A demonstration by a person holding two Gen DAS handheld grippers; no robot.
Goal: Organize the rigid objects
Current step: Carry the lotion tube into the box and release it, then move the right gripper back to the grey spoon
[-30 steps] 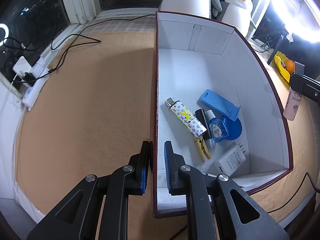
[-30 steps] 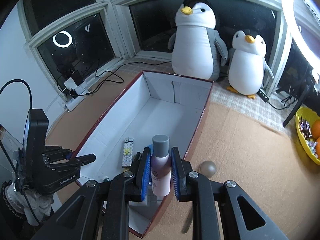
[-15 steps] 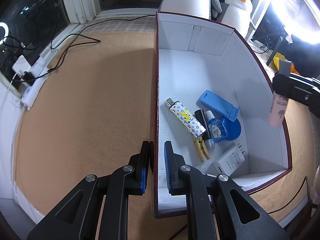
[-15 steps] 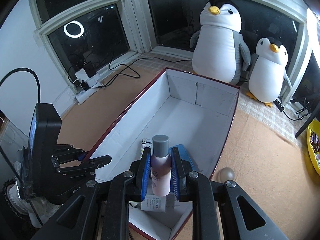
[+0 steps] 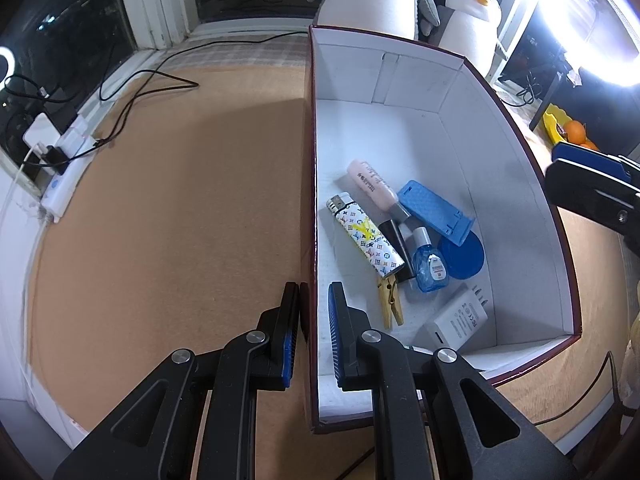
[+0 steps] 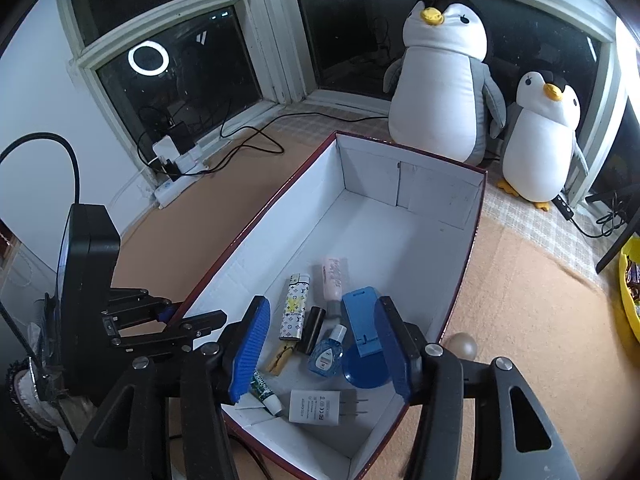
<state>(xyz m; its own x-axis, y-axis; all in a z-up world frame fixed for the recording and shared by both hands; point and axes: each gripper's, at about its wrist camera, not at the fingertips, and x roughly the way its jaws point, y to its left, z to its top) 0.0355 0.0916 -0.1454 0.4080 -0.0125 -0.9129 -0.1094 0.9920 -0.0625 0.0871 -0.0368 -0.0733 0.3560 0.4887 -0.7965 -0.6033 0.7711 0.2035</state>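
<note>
A white box with a dark red rim (image 5: 313, 184) (image 6: 404, 200) holds a pink bottle (image 5: 370, 184) (image 6: 335, 276), a patterned lighter (image 5: 364, 236) (image 6: 295, 306), a blue phone stand (image 5: 434, 210) (image 6: 362, 322), a small blue bottle (image 5: 430, 266) (image 6: 327, 354), a wooden clothespin (image 5: 390, 302), a white charger (image 5: 458, 318) (image 6: 316, 406) and a small tube (image 6: 264, 390). My left gripper (image 5: 312, 332) is shut on the box's left wall. My right gripper (image 6: 320, 346) is open and empty above the box's near end.
Two plush penguins (image 6: 440, 76) (image 6: 542, 136) stand behind the box. A power strip with cables (image 5: 60, 168) (image 6: 176, 168) lies at the left. A yellow bowl of fruit (image 5: 568, 128) is at the right. A small ball (image 6: 462, 346) lies right of the box.
My right gripper has opened and let go of the pink bottle, which now lies in the box beside the lighter. The left gripper has not moved.
</note>
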